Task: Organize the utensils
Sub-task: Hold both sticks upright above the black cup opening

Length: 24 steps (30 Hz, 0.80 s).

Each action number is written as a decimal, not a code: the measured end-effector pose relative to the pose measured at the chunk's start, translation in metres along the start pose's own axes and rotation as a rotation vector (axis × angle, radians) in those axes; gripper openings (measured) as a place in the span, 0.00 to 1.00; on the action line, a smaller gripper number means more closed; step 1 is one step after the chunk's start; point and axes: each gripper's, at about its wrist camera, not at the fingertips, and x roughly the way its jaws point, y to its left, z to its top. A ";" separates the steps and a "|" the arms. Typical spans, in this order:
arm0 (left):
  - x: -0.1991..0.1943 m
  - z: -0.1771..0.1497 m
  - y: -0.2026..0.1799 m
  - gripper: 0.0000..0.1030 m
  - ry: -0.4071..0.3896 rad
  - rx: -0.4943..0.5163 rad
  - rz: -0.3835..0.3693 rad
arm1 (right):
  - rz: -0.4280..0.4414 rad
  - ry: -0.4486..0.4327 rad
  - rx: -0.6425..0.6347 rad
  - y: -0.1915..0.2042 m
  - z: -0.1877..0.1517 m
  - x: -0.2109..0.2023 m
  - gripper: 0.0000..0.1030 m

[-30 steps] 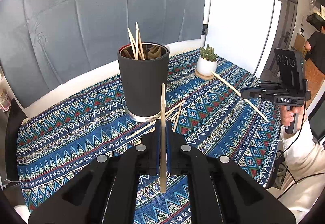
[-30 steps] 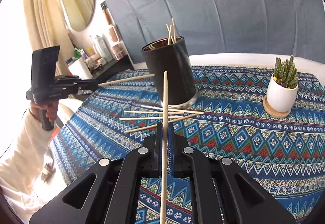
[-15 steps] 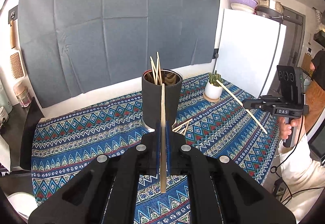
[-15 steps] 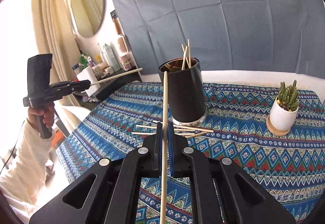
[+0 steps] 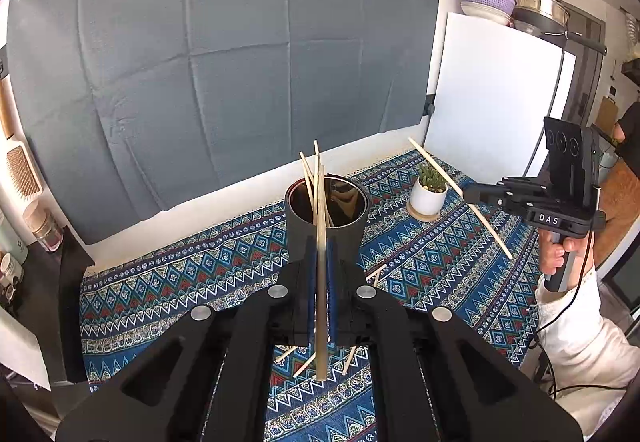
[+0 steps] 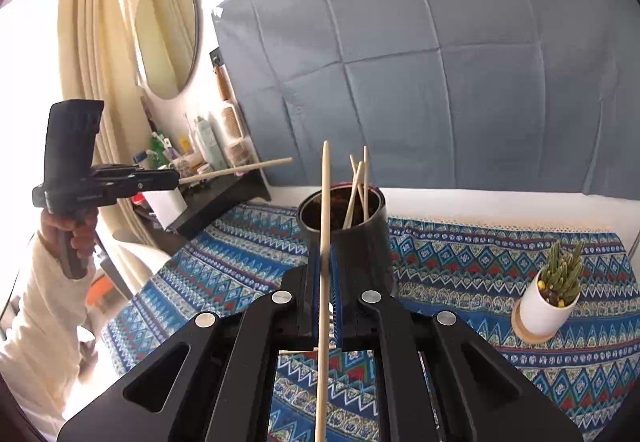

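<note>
A black cylindrical holder point(image 5: 326, 215) stands on the patterned cloth with a few wooden chopsticks leaning in it; it also shows in the right wrist view point(image 6: 352, 226). My left gripper point(image 5: 320, 254) is shut on a wooden chopstick point(image 5: 320, 282), raised in front of the holder and pointing at its mouth. My right gripper point(image 6: 326, 266) is shut on another chopstick point(image 6: 324, 242), also raised and close to the holder. Each gripper shows from the other's camera: the right one point(image 5: 472, 195) and the left one point(image 6: 168, 177). Loose chopsticks point(image 5: 304, 364) lie on the cloth below my left gripper.
A small cactus in a white pot point(image 6: 550, 294) sits on a wooden coaster right of the holder, also in the left wrist view point(image 5: 429, 191). A white fridge point(image 5: 496, 93) stands at the right. A shelf of bottles point(image 6: 200, 153) stands at the table's left end.
Both grippers have risen and tilted up with their chopsticks. The holder's open mouth now shows from above in both views, and the loose chopsticks have dropped under the grippers.
</note>
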 end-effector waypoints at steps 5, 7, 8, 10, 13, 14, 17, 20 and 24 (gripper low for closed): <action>0.030 0.014 -0.001 0.05 0.074 0.041 -0.005 | -0.003 -0.058 0.013 -0.014 0.025 0.024 0.05; 0.043 0.016 -0.001 0.05 0.114 0.048 0.003 | -0.014 -0.064 0.034 -0.021 0.034 0.038 0.05; 0.049 0.017 -0.001 0.05 0.132 0.056 0.006 | -0.021 -0.062 0.049 -0.025 0.037 0.046 0.05; 0.060 0.019 -0.003 0.05 0.169 0.085 0.025 | -0.013 -0.065 0.064 -0.030 0.045 0.061 0.05; 0.072 0.021 -0.004 0.05 0.217 0.118 0.033 | 0.011 -0.092 0.062 -0.032 0.056 0.080 0.05; 0.077 0.022 -0.004 0.05 0.231 0.131 0.038 | 0.030 -0.117 0.056 -0.032 0.059 0.083 0.05; 0.089 0.025 -0.002 0.05 0.278 0.147 0.043 | 0.077 -0.175 0.054 -0.031 0.065 0.095 0.05; 0.100 0.028 -0.002 0.05 0.330 0.181 0.041 | 0.114 -0.226 0.057 -0.031 0.068 0.108 0.05; 0.115 0.031 -0.001 0.05 0.379 0.210 0.069 | 0.172 -0.286 0.097 -0.040 0.069 0.126 0.05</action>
